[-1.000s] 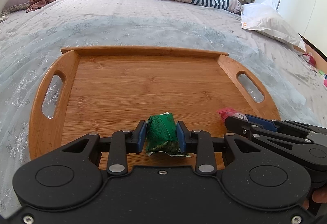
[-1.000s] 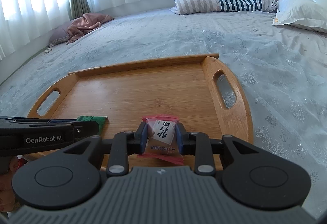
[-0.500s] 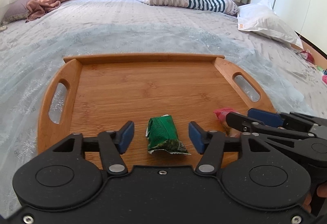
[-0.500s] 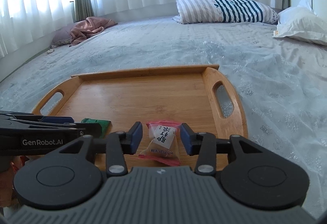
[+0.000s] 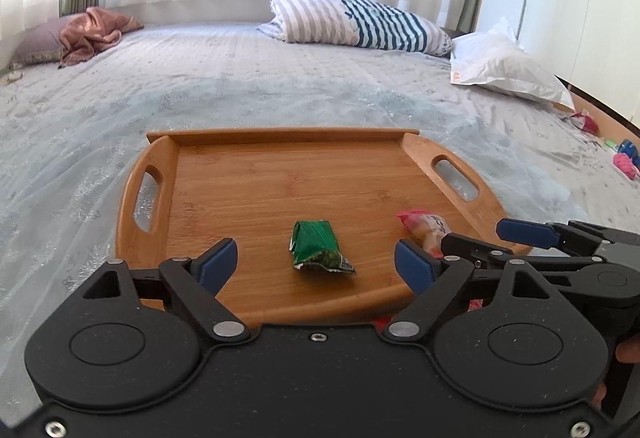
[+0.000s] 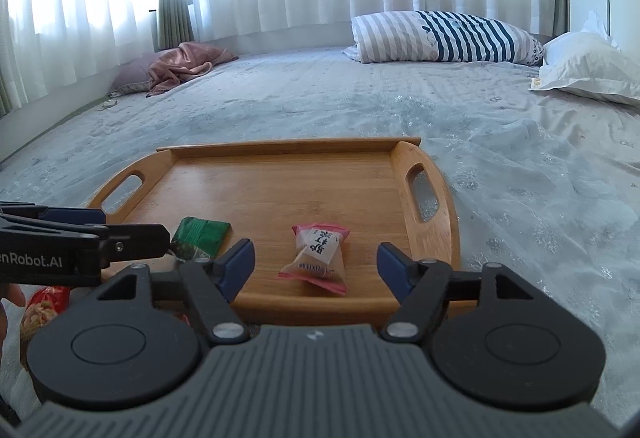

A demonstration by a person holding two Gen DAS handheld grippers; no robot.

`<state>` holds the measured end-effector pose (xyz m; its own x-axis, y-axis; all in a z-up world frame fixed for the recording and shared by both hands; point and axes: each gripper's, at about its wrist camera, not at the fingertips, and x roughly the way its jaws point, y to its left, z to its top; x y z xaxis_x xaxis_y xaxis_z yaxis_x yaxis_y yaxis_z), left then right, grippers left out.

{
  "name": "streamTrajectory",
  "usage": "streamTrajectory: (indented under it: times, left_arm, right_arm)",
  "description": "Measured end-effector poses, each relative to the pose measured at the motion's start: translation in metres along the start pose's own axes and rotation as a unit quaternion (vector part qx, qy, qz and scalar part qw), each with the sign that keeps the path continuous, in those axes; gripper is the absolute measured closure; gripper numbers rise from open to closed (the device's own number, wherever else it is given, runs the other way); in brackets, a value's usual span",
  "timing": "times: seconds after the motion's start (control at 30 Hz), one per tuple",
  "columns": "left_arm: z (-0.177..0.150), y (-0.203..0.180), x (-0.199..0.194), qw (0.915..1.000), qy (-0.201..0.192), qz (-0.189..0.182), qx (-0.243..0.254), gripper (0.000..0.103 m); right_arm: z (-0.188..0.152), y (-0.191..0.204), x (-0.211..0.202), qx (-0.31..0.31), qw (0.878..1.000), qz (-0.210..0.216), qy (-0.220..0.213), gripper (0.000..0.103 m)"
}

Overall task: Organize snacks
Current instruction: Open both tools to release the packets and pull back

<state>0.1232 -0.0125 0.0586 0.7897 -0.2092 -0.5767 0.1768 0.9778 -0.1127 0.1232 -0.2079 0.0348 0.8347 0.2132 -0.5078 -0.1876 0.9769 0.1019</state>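
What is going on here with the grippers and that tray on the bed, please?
A person is sorting snacks onto a wooden tray on a bed. The left gripper has just been opening and has let go of a green foil packet; the right gripper has likewise released a pink-edged wrapped snack. Both snacks lie free on the tray's near edge.

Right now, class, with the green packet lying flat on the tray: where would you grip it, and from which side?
Grip the green packet across its narrow middle, coming from the tray's near edge. It lies lengthwise, pointing away from that edge, so its long sides face the open left gripper's pads. Avoid the flat crimped end nearest the gripper; it would likely slip.
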Motion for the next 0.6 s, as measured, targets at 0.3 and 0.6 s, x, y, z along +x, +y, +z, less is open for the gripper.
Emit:
streamTrajectory:
  times: [0.3,0.6]
  left_arm:
    - [-0.016,0.002,-0.027,0.9997,-0.012,-0.010,-0.018,0.016]
    - [-0.037,0.004,-0.048,0.9998,-0.014,-0.001,-0.012,0.015]
  right_arm:
    - [-0.015,-0.001,-0.022,0.000,1.000,0.005,-0.009,0.015]
    - [-0.031,0.000,-0.037,-0.002,1.000,0.002,-0.011,0.014]
